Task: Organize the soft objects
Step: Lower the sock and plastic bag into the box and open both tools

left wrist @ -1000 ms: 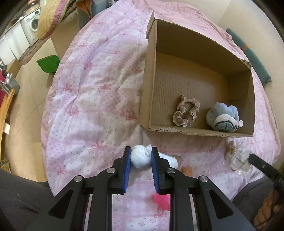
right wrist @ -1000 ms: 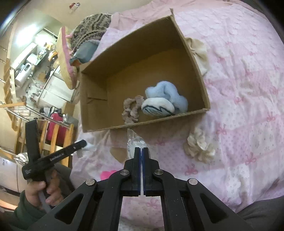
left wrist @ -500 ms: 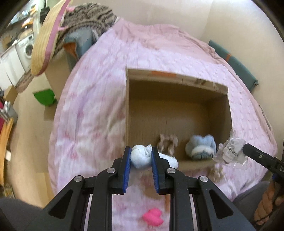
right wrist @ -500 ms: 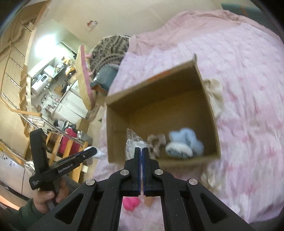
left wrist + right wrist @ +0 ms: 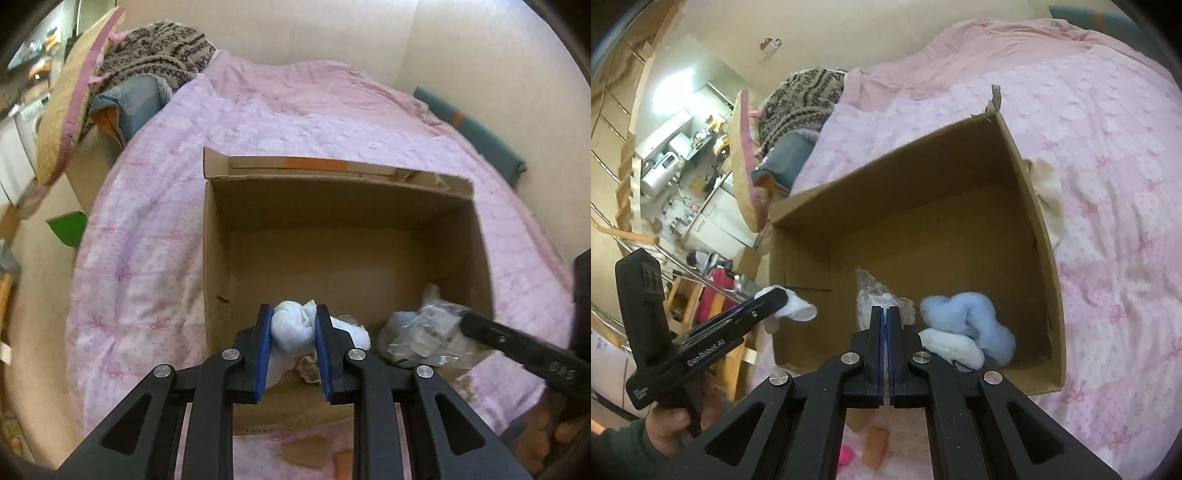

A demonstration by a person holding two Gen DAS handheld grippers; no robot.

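Observation:
An open cardboard box (image 5: 214,258) (image 5: 1027,173) sits on the pink bed. My left gripper (image 5: 293,325) is shut on a white sock bundle (image 5: 293,325) and holds it over the box's near edge; the bundle also shows in the right wrist view (image 5: 798,308). My right gripper (image 5: 886,314) is shut on a clear plastic packet (image 5: 868,295) (image 5: 424,332), held over the box's inside. A blue and white plush (image 5: 967,328) and a beige scrunchie (image 5: 308,365) lie in the box.
A cream scrunchie (image 5: 1049,188) lies on the quilt (image 5: 147,229) beside the box's right wall. A pink item (image 5: 846,454) and a brown piece (image 5: 875,446) lie on the bed near me. Pillows and a knitted blanket (image 5: 155,55) are at the bed's far left.
Both grippers have lifted from the bed and moved forward over the box, the left with the sock bundle, the right with the plastic packet.

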